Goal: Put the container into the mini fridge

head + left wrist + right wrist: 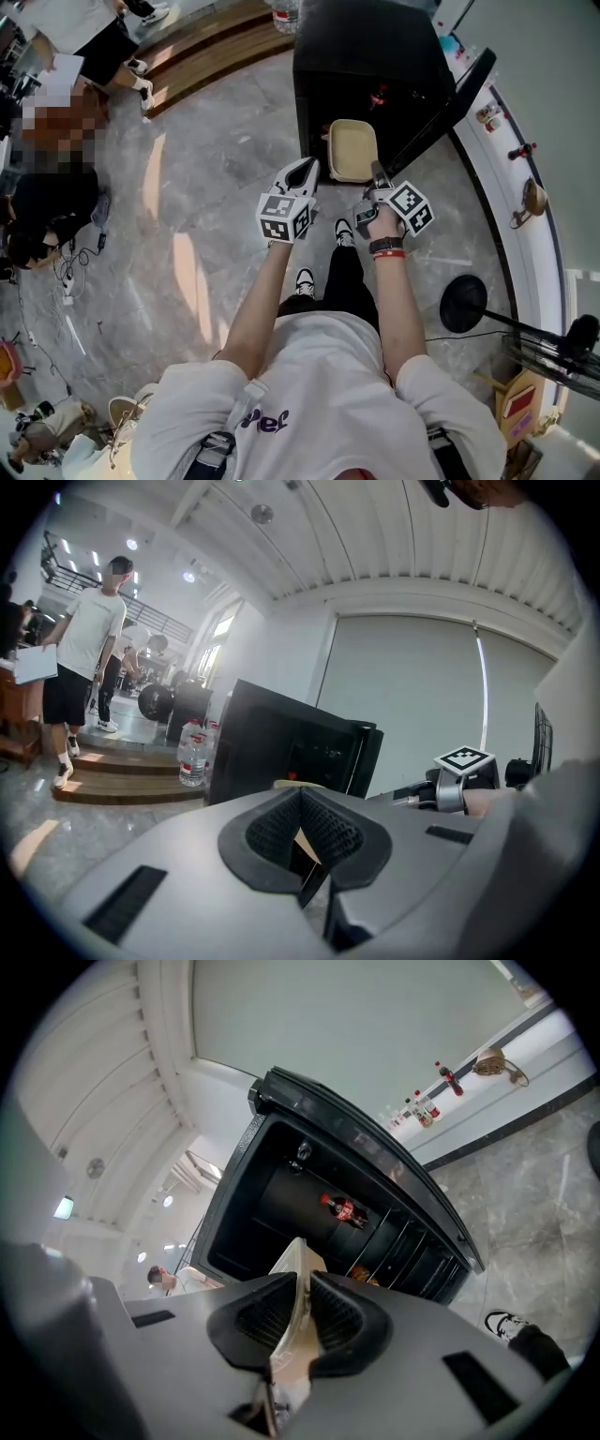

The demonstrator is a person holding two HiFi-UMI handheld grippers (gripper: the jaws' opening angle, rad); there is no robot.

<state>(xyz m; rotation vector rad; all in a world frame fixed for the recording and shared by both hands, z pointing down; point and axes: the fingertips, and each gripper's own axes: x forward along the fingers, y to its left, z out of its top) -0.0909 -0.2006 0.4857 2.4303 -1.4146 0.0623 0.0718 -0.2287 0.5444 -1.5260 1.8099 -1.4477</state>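
container (352, 150): beige, shallow and rectangular, held at 12 o'clock of both grippers, with its far end at the open mouth of the mini fridge; whether it rests on a shelf cannot be told.
mini fridge (366, 56): black, stood on the floor at 12 to 1 o'clock in the head view, its front open towards the person.
fridge door (441, 108): swung wide open at the 3 o'clock side of the cabinet.
right hand-held gripper (377, 173): closed on the container's near right rim; in the right gripper view (302, 1283) the thin beige edge (294, 1265) is seen pinched between the two pads.
left hand-held gripper (309, 167): brought to the container's near left corner, at its 8 o'clock; in the left gripper view (302, 803) the pads are pressed together with a beige sliver caught between them.
bottle (342, 1208): dark with a red label, seen inside the fridge (272, 1194) at 12 o'clock of the right jaws.
water bottles (194, 752): stood on wooden steps (122, 785) at 9 o'clock of the fridge (272, 733).
floor (216, 178): grey marble, lit by patches of sun.
round black base (462, 303): set on the floor at 4 o'clock of the right gripper.
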